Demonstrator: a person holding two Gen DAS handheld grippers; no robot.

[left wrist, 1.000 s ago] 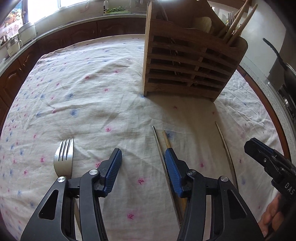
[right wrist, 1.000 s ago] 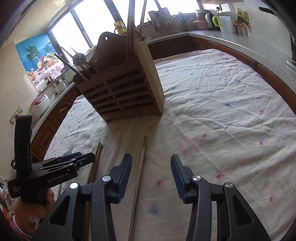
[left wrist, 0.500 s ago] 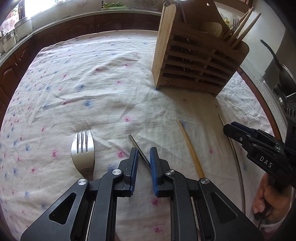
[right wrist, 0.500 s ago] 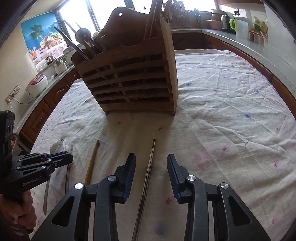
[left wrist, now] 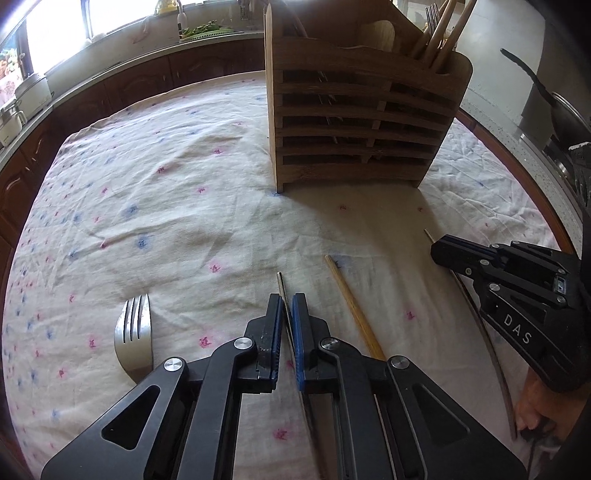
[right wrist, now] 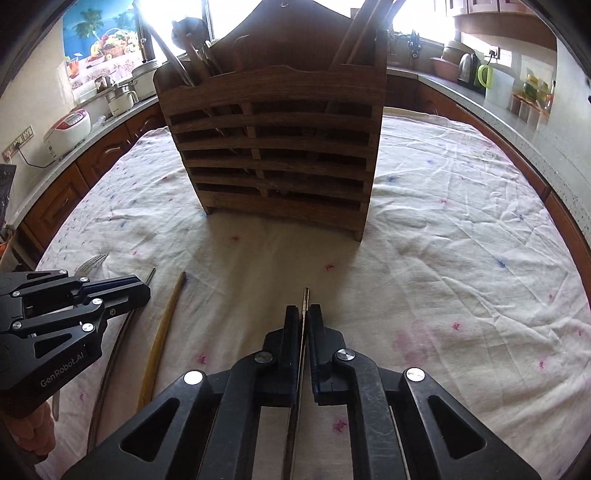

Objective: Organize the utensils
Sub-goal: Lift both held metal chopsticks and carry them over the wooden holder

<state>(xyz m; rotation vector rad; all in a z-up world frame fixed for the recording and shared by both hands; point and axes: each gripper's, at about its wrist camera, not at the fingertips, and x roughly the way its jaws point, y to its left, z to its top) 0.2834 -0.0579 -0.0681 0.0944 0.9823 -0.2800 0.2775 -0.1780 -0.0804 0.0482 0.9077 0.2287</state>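
Both tools have narrowed since earlier: left tool clamped on a metal chopstick; right tool clamped on a dark chopstick. Both chopsticks near the counter cloth, before the wooden utensil holder. Fork and bamboo chopstick lie alongside.

Light source: daylight from windows behind the counter; panes blown out to white in both views.
Shadow: wooden utensil rack backlit, its front dark, soft shadow falling forward onto the tablecloth.
Exposure: cloth bright on the left in the left wrist view; both views dim toward the edges.
Distortion: strong fisheye, counter edges bowed, black vignette at the corners.
Sharpness: centre crisp; edges slightly soft.
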